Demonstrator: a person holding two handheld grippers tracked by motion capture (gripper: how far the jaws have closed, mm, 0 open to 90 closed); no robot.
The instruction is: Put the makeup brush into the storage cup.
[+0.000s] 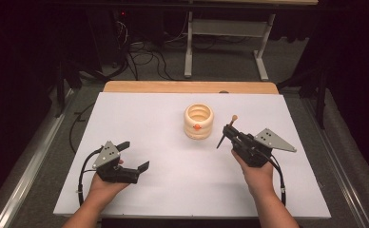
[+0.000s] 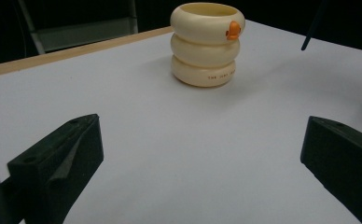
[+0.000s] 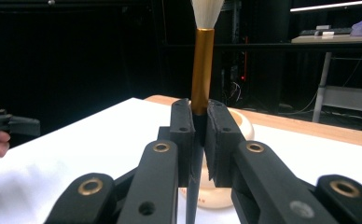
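Observation:
A cream cup [image 1: 198,121] made of stacked rings, with an orange beak on its side, stands upright in the middle of the white table; it also stands ahead of the left jaws as the cup [image 2: 207,44]. My right gripper [image 1: 228,129] is just right of it, shut on a brush [image 1: 220,141]. The right gripper view has the jaws [image 3: 198,116] clamped on the black handle just below the gold ferrule of the brush [image 3: 202,65], white bristles up. My left gripper [image 1: 136,155] rests at the front left, open, and nothing lies between its jaws [image 2: 201,125].
A white sheet [image 1: 173,161] covers the table, with a wooden edge [image 1: 187,87] at the far side. Beyond it, on the grey floor, stand a metal desk frame [image 1: 188,52] and loose cables [image 1: 144,59]. Broad bare surface lies between the two grippers.

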